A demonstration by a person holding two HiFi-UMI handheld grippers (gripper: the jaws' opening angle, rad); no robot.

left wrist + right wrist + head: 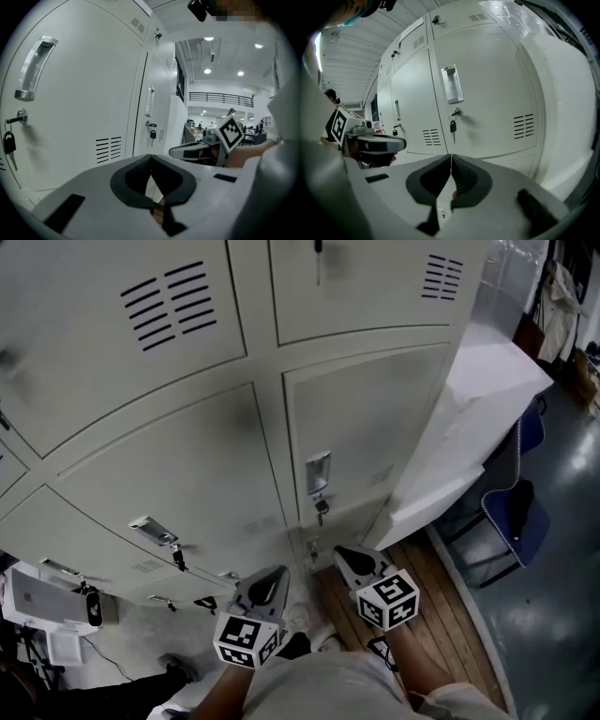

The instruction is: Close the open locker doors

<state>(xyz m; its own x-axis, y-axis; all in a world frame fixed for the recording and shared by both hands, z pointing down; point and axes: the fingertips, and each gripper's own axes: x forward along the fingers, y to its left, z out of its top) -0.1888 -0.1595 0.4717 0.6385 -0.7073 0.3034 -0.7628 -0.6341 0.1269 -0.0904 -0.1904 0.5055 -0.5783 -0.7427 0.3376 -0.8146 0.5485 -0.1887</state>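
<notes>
Doors (pixel 366 427) of stiff sheet metal, seemingly all shut, should swing lightly if pushed beside the handle (pixel 318 472); left hand-held gripper (pixel 265 587) and right hand-held gripper (pixel 353 562) are clenched empty.

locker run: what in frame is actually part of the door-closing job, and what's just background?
Job:
- locker doors, all in view look shut
- handle and key
- left gripper and right gripper, both shut, empty

Lying about:
- blue chair
- white desk
- wooden floor strip
</notes>
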